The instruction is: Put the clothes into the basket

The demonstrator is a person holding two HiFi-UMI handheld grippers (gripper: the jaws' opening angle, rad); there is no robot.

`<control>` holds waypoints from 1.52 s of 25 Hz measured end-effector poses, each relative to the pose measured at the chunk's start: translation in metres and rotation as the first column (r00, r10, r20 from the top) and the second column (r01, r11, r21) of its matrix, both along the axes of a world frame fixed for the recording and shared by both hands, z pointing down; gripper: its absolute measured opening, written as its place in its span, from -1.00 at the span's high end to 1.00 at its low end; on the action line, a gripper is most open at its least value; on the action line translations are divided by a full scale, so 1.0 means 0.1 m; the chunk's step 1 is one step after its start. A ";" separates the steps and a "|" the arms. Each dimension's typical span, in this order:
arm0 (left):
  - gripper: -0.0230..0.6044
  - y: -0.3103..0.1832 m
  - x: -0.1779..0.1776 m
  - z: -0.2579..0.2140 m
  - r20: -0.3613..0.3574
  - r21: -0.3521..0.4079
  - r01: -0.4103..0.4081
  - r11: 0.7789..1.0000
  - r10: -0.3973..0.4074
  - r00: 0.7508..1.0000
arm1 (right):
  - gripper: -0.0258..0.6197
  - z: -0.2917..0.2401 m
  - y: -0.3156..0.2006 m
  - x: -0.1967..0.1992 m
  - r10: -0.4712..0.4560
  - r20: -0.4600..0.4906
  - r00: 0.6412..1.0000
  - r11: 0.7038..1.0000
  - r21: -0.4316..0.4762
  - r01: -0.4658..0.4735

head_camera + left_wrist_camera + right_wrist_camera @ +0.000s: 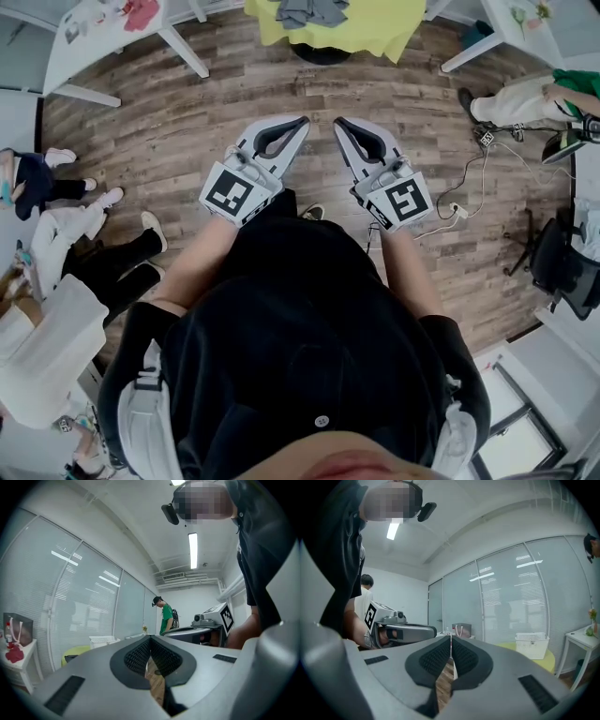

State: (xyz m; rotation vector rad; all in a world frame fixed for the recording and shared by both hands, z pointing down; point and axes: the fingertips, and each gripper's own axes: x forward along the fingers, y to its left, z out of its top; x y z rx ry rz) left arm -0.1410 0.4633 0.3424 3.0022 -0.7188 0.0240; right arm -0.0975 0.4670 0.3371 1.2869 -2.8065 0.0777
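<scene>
The left gripper [298, 122] has its jaws pressed together with nothing between them. Its own view shows the ribbed pads meeting at the tips and only floor through the gap beneath. The right gripper [341, 123] is the same, closed and empty. The two are held side by side, with the tips leaning toward each other, near but not touching.

Ahead of both tips, well apart from them across the wooden floor [187, 131], stands the yellow table [375, 33]. The grey clothes [314, 11] are heaped on its top. The white basket [532, 645] sits on the same table. It is off to the right of the right jaws in the right gripper view and to the left of the left jaws in the left gripper view. The head view does not show it.

The step in hand looks like the approach, since nothing is picked up yet. To do it well, walk in until the heap lies just beyond the tips, and open the jaws before they come down. Bite a fold near the top of the pile, deep between the pads, because limp cloth slips out of a shallow pinch. The garment will probably hang and trail, so lift it high enough to clear the basket's rim and use the other gripper to gather the loose part. A cable [469, 178] lies on the floor to the right of the right jaws, off the straight line to the table.
</scene>
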 end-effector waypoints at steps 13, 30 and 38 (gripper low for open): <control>0.90 -1.01 -0.32 0.07 -0.023 -0.019 -0.051 0.999 0.050 0.998 | 0.85 0.00 -0.97 -0.24 0.052 -0.020 0.998 0.999 0.015 -0.051; 0.90 -1.84 -0.41 0.19 -0.004 -0.029 -0.024 0.999 0.024 1.000 | 0.84 0.13 -1.76 -0.25 0.062 0.022 0.998 0.998 -0.015 -0.061; 0.90 -2.41 -0.09 0.10 0.015 0.006 0.025 1.000 -0.025 1.000 | 0.84 0.12 -2.39 0.03 -0.020 0.019 1.000 1.000 -0.001 0.020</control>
